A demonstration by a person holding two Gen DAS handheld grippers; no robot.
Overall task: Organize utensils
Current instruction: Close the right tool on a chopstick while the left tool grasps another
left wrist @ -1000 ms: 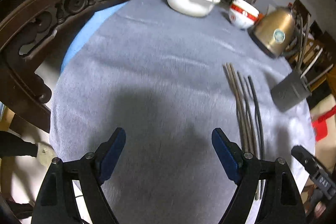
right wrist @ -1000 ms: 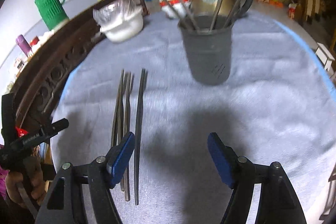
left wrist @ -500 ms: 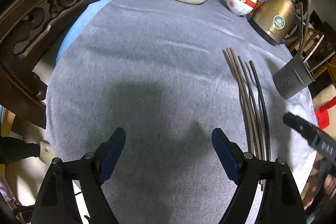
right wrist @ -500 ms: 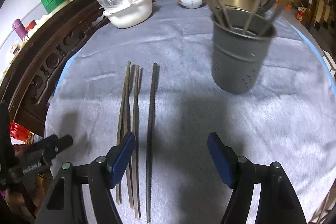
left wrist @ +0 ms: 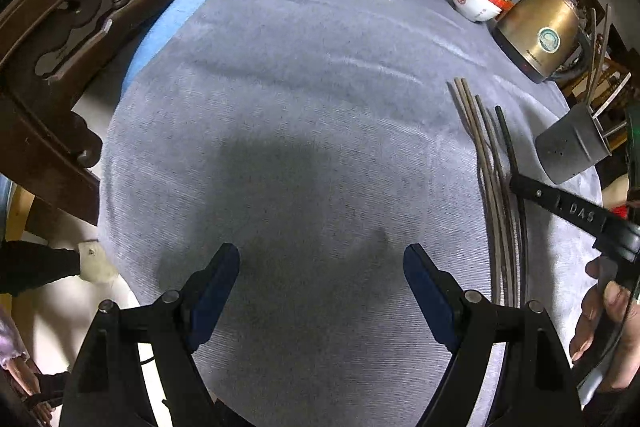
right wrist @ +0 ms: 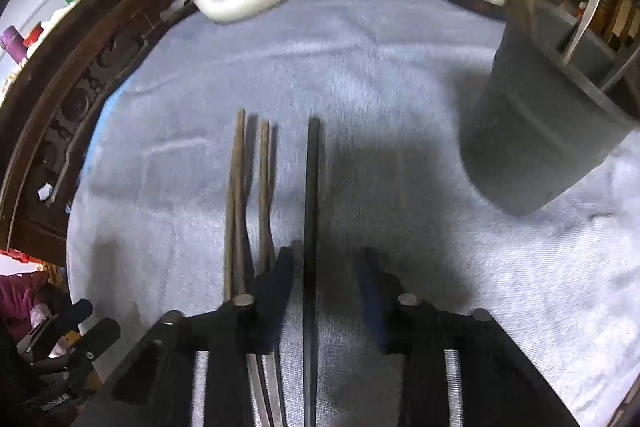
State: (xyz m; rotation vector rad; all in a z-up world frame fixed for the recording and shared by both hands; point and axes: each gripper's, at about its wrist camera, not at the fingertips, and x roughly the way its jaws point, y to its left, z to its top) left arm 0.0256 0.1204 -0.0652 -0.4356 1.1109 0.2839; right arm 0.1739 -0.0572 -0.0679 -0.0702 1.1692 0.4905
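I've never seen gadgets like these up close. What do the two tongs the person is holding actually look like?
Both are alike: the left tongs have angular black plastic arms with round silver rivets, each ending in a dark blue rubbery pad. The right tongs match, with bright metal rails at their base. Seen from the left camera, their black side bar carries raised "DAS" lettering, above bare fingers.

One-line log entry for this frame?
phase: pre-grasp | right tool: open, straddling dark chopstick on grey cloth | left tool: open, idle | grey utensil holder: upright, holds utensils
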